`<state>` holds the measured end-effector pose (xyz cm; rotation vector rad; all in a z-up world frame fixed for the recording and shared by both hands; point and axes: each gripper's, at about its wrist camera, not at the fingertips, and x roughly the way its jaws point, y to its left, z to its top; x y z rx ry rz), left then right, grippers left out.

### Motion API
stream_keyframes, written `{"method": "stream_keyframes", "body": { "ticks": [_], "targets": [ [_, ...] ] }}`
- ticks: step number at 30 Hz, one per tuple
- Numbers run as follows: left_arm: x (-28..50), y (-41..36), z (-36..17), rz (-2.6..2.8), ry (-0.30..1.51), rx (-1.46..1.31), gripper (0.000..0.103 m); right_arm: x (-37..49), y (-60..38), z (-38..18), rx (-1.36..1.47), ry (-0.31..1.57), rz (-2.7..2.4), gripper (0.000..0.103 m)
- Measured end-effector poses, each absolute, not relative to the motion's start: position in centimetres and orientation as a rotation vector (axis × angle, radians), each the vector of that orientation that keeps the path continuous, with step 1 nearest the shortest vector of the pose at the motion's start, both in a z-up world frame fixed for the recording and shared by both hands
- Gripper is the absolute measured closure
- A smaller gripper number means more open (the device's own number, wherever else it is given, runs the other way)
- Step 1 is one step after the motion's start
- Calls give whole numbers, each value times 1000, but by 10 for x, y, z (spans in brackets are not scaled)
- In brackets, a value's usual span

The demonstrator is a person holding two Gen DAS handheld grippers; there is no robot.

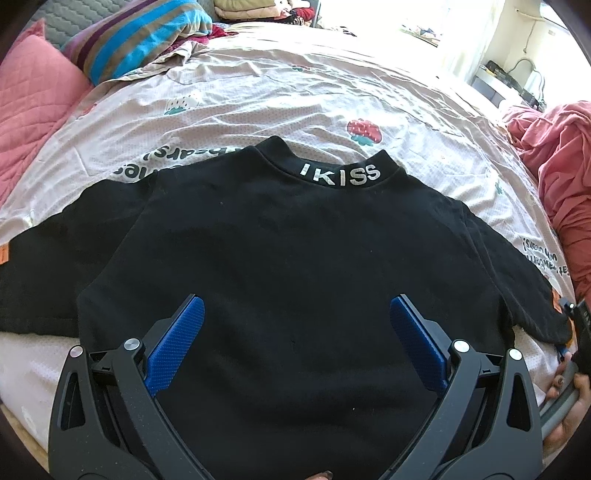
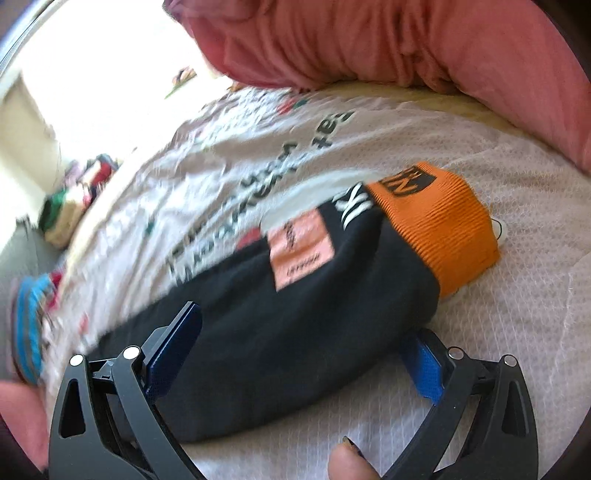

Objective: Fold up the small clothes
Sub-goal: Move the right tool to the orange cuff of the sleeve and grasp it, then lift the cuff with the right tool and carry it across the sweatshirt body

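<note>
Sweater (image 1: pixel 288 258) spread flat on bed (image 1: pixel 277 103), collar far, lettering facing up. Left tool (image 1: pixel 295 332) spread wide above its lower body, gripping nothing.

Right tool (image 2: pixel 303 354) spread around sleeve (image 2: pixel 295 325), orange cuff (image 2: pixel 436 229) beyond; picture blurred, contact unclear.

Right wrist view motion-blurred: print on sheet (image 2: pixel 236 177) unreadable, patch (image 2: pixel 301 251) text illegible, clutter (image 2: pixel 81 188) at far left indistinct. Sleeve (image 2: pixel 295 314) covers lower part of right gripper (image 2: pixel 295 354) blue pad (image 2: pixel 424 365). Left wrist view: shirt (image 1: pixel 295 258) hem hidden behind left gripper (image 1: pixel 295 332), left sleeve cut off by frame edge. Window area (image 1: pixel 424 22) overexposed. Sheet lettering partly hidden under shirt.
</note>
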<state>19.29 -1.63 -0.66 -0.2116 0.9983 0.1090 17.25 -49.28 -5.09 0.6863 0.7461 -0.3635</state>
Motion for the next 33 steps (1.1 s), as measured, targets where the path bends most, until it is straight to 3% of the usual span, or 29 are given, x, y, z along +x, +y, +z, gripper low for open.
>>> {"method": "stream_keyframes", "body": {
  "ticks": [1, 4, 6, 9, 18, 33],
  "targets": [
    [191, -15, -6, 109, 994, -218, 8, 172, -496, -51, 705, 733, -369, 9],
    [188, -10, -3, 106, 992, -240, 8, 168, -508, -53, 769, 672, -407, 30],
    [186, -6, -1, 95, 996, -260, 8, 165, -516, -56, 809, 633, -427, 56],
    [183, -1, 5, 98, 986, -265, 8, 162, -524, -60, 873, 599, -396, 85],
    [179, 18, 23, 106, 945, -335, 8, 171, -490, -9, 703, 528, -201, 93],
    [167, 21, 42, 38, 895, -389, 8, 181, -367, 63, 434, 512, 207, 94]
  ]
}}
